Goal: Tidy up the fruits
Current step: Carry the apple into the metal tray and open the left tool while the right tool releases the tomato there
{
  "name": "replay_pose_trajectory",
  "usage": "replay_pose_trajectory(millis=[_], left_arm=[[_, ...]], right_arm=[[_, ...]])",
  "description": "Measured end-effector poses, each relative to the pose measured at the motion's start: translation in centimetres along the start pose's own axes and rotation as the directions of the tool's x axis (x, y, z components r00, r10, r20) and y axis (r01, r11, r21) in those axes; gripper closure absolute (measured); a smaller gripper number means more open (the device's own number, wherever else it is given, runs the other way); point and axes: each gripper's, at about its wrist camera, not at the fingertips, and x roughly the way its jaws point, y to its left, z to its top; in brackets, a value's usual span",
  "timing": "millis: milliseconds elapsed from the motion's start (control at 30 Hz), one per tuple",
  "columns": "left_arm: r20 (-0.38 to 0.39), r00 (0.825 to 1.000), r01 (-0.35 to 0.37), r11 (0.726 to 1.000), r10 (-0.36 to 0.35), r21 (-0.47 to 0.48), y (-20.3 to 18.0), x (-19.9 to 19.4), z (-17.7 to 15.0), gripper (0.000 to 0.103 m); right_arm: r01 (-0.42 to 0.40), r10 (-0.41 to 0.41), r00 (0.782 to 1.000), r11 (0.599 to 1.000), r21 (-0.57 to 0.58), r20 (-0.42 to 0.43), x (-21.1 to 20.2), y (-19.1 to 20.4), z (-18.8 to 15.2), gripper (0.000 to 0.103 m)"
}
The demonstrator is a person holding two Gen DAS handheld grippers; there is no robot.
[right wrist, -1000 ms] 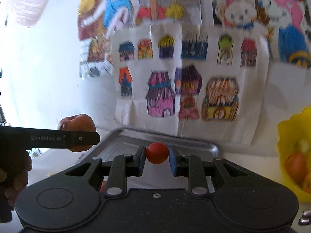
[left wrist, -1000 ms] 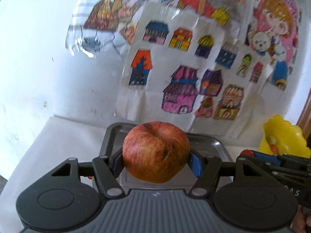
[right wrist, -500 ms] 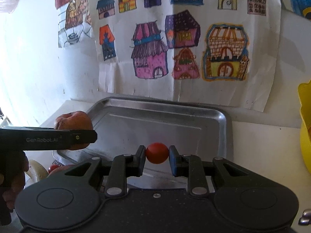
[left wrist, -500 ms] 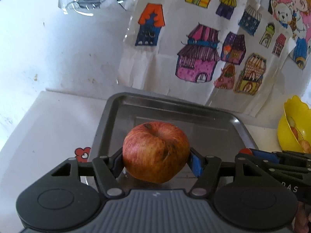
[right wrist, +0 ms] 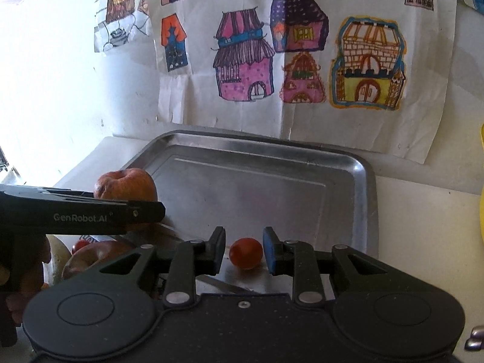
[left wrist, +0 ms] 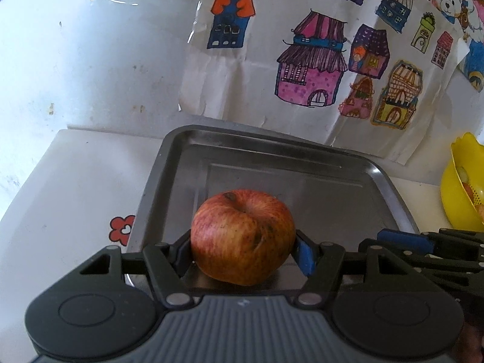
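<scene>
Since the earlier frame, the right tool (right wrist: 244, 252) has been opened around the cherry tomato (right wrist: 245, 253), now resting on the metal tray (right wrist: 367, 199). An apple (left wrist: 243, 236) is clenched by the left tool (left wrist: 243, 254); it should be lowered gently before release.

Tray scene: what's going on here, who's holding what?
A person works two handheld grippers over a metal tray. The left gripper is shut on a red apple at the tray's near-left part; whether it touches the tray is unclear. The right gripper has its jaws open on either side of a small red tomato, which sits on the tray near the front edge, clear of both jaws. A yellow bowl with more fruit stands to the right.
</scene>
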Motion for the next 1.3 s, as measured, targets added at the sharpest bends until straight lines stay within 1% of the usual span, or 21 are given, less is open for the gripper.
replay_pose_trajectory(millis=[33, 100, 133, 167, 200, 233, 267, 300, 367, 400, 433, 467, 500, 567, 667, 767, 1067, 1200, 1300], left_arm=[[-0.002, 1.000, -0.001, 1.000, 0.001, 0.004, 0.0, 0.0, 0.0, 0.032], [-0.006, 1.000, -0.002, 1.000, 0.002, 0.006, -0.1, -0.1, 0.0, 0.032], [0.005, 1.000, -0.005, 1.000, 0.005, 0.005, 0.0, -0.3, -0.1, 0.031], [0.024, 1.000, -0.005, 1.000, 0.005, 0.006, -0.1, -0.8, 0.0, 0.028], [0.042, 0.999, -0.003, 1.000, 0.003, 0.005, -0.1, -1.2, 0.1, 0.023], [0.062, 0.998, -0.002, 1.000, 0.002, 0.002, -0.1, -1.8, 0.2, 0.017], [0.081, 0.997, -0.002, 1.000, 0.002, -0.002, -0.2, -2.4, 0.3, 0.015], [0.095, 0.995, -0.002, 1.000, 0.003, -0.003, -0.2, -2.9, 0.4, 0.014], [0.114, 0.993, 0.003, 1.000, -0.003, -0.001, -0.3, -4.0, 0.7, 0.013], [0.124, 0.992, 0.005, 1.000, -0.004, -0.002, -0.4, -4.6, 0.8, 0.011], [0.137, 0.991, 0.006, 1.000, -0.006, -0.004, -0.5, -5.2, 0.8, 0.006], [0.153, 0.988, 0.008, 1.000, -0.007, -0.005, -0.5, -6.0, 0.8, 0.004], [0.170, 0.985, 0.007, 1.000, -0.006, -0.008, -0.6, -6.7, 0.7, 0.001], [0.201, 0.980, 0.010, 1.000, -0.007, -0.014, -0.7, -8.3, 0.5, 0.001], [0.230, 0.973, 0.016, 1.000, -0.012, -0.015, -0.9, -10.3, 0.3, 0.000], [0.260, 0.966, 0.015, 1.000, -0.009, -0.020, -1.0, -12.4, -0.1, 0.000], [0.348, 0.937, 0.027, 1.000, -0.020, -0.015, -1.6, -18.9, -2.6, 0.000], [0.368, 0.930, 0.033, 0.999, -0.027, -0.010, -1.8, -21.1, -4.1, 0.000], [0.379, 0.925, 0.030, 1.000, -0.029, 0.002, -2.0, -22.6, -5.4, 0.000]], right_arm=[[-0.002, 0.002, 1.000, 1.000, 0.000, 0.003, -0.1, 0.0, 0.0, 0.072], [-0.001, 0.001, 1.000, 1.000, 0.001, 0.015, -0.4, 0.0, 0.0, 0.066], [0.002, -0.002, 1.000, 1.000, 0.002, 0.020, -0.7, 0.0, 0.0, 0.061], [0.005, -0.005, 0.999, 1.000, 0.002, 0.031, -1.1, 0.0, -0.1, 0.056], [0.009, -0.009, 0.999, 1.000, -0.001, 0.048, -1.6, 0.0, -0.2, 0.053], [0.011, -0.011, 0.998, 1.000, -0.004, 0.063, -2.1, 0.0, -0.2, 0.048], [0.018, -0.017, 0.997, 1.000, -0.007, 0.079, -2.7, 0.1, -0.3, 0.043], [0.026, -0.025, 0.995, 1.000, -0.009, 0.097, -3.4, 0.3, -0.3, 0.040], [0.034, -0.032, 0.990, 0.999, -0.015, 0.135, -4.8, 0.5, -0.4, 0.032], [0.040, -0.037, 0.987, 0.999, -0.017, 0.156, -5.6, 0.7, -0.4, 0.030], [0.047, -0.043, 0.983, 0.999, -0.020, 0.179, -6.5, 0.8, -0.5, 0.025], [0.052, -0.046, 0.979, 0.998, -0.023, 0.200, -7.3, 0.9, -0.5, 0.021], [0.056, -0.049, 0.974, 0.998, -0.026, 0.223, -8.2, 1.0, -0.6, 0.019], [0.064, -0.052, 0.962, 0.997, -0.035, 0.267, -10.0, 1.3, -0.8, 0.013], [0.076, -0.058, 0.944, 0.996, -0.044, 0.325, -12.5, 1.7, -1.1, 0.006], [0.081, -0.060, 0.924, 0.996, -0.041, 0.379, -14.9, 2.1, -1.5, 0.001], [0.119, -0.093, 0.869, 0.993, -0.022, 0.486, -21.7, 3.6, -4.2, 0.001], [0.130, -0.102, 0.852, 0.991, -0.019, 0.513, -24.2, 4.5, -6.0, 0.001], [0.134, -0.112, 0.847, 0.991, -0.005, 0.520, -25.7, 5.1, -7.3, 0.001]])
